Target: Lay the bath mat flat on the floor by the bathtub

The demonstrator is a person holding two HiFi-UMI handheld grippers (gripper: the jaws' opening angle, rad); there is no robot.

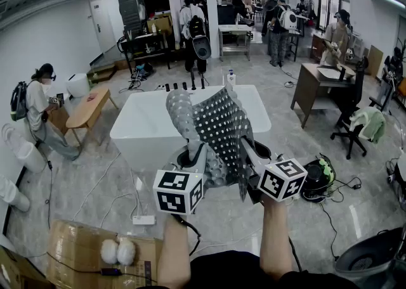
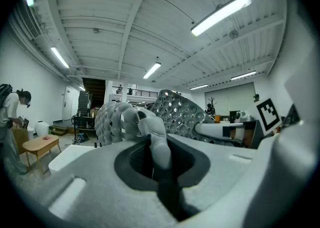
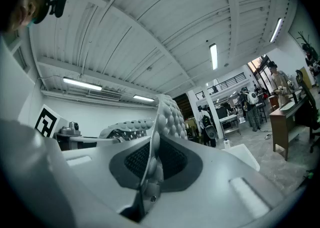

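Bath mat (image 1: 219,130) before bathtub (image 1: 136,132), desk (image 1: 312,77) at right

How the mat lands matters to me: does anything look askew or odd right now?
Yes: the bath mat is bunched and folded on itself, held in the air by the left tool and right tool in front of the bathtub, not flat on the floor. Nothing looks spilled or damaged.

Bath mat (image 1: 222,123) covers bathtub (image 1: 139,126) middle; cardboard box (image 1: 73,246) cut off at bottom edge.
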